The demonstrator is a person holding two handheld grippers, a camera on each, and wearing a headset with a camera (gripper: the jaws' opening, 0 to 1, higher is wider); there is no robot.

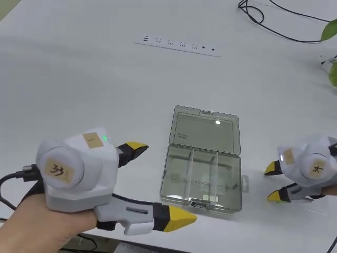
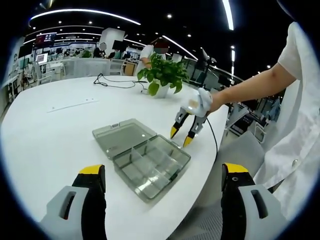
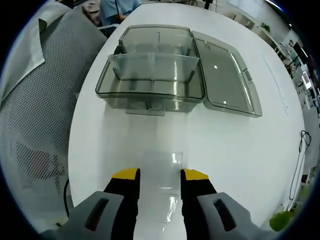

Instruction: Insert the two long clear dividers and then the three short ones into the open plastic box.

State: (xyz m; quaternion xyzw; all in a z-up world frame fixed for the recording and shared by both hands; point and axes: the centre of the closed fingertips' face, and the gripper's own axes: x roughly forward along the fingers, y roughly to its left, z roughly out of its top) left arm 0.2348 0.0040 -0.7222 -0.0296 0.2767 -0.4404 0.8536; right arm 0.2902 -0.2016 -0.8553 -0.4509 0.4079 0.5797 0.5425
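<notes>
Here, with two long dividers (image 1: 191, 167) apparently seated in the open box (image 1: 178, 176) on the table (image 1: 105, 79), we hold the left gripper (image 1: 161, 182) wide apart beside it and the right gripper (image 3: 160, 175), jaws apart, astride short dividers (image 3: 172, 165) lying flat, seemingly yet to go in.

The white surface (image 1: 79, 79) carries an open plastic box (image 1: 178, 176) near its front edge. A power strip (image 1: 177, 45), black cable (image 1: 274, 23) and potted plant (image 2: 162, 75) sit farther back. A clear divider (image 3: 170, 165) lies flat beside the box.
</notes>
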